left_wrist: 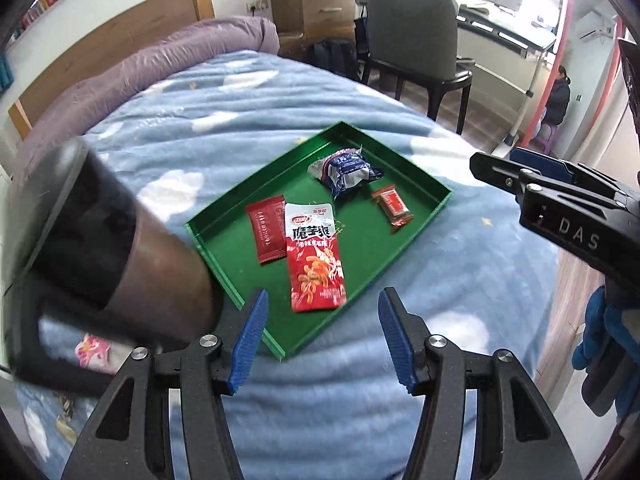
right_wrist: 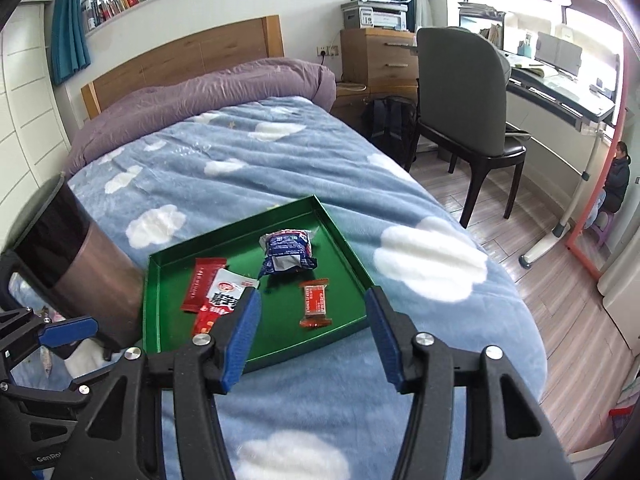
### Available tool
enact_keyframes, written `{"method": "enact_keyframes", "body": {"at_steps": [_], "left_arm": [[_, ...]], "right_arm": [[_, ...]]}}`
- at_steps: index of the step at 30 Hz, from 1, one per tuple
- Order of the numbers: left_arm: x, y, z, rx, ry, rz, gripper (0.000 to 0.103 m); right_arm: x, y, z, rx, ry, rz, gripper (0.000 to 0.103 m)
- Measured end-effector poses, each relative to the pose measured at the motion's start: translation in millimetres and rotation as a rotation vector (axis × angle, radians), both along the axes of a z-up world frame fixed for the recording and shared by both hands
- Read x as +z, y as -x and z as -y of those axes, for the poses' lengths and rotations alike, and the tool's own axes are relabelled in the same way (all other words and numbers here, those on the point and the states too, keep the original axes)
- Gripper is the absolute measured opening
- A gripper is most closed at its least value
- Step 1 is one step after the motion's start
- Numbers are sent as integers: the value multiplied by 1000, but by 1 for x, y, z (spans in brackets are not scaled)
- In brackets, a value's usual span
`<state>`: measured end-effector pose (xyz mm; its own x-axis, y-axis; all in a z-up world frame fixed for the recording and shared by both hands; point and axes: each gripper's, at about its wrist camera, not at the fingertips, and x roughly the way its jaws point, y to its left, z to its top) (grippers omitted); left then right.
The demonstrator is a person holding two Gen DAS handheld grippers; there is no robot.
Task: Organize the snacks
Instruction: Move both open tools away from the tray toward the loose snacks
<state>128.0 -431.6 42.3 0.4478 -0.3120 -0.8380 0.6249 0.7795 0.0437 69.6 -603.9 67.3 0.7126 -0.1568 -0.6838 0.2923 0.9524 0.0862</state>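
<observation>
A green tray (left_wrist: 368, 248) (right_wrist: 280, 320) lies on the bed and holds several snacks. These are a red and white printed packet (left_wrist: 314, 264) (right_wrist: 218, 300), a dark red sachet (left_wrist: 268, 234) (right_wrist: 202, 284), a crumpled blue and silver packet (left_wrist: 344, 172) (right_wrist: 288, 254) and a small red candy (left_wrist: 392, 208) (right_wrist: 316, 302). My left gripper (left_wrist: 324, 300) hangs open above the tray's near edge, holding nothing. My right gripper (right_wrist: 313, 294) (left_wrist: 496, 160) is also open and empty, raised over the tray's right side.
A copper and black cylinder (left_wrist: 120, 240) (right_wrist: 80, 260) stands against the tray's left edge, with a pink wrapper (left_wrist: 94, 350) by its base. The blue cloud blanket (right_wrist: 280, 168) falls off to wooden floor on the right. A grey chair (right_wrist: 460, 92), a desk and a seated person (right_wrist: 618, 176) are beyond.
</observation>
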Motion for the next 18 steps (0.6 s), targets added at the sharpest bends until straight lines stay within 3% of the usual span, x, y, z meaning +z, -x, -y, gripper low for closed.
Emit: {"method": "enact_keyframes", "body": {"at_steps": [8,18], "left_arm": [[32,38,-58,84,64,46,51],[49,63,-147,233,101,90,51]], "right_arm": [[38,50,-33,12,5,71,69],[63,94,-82,64,-3,133,71]]}}
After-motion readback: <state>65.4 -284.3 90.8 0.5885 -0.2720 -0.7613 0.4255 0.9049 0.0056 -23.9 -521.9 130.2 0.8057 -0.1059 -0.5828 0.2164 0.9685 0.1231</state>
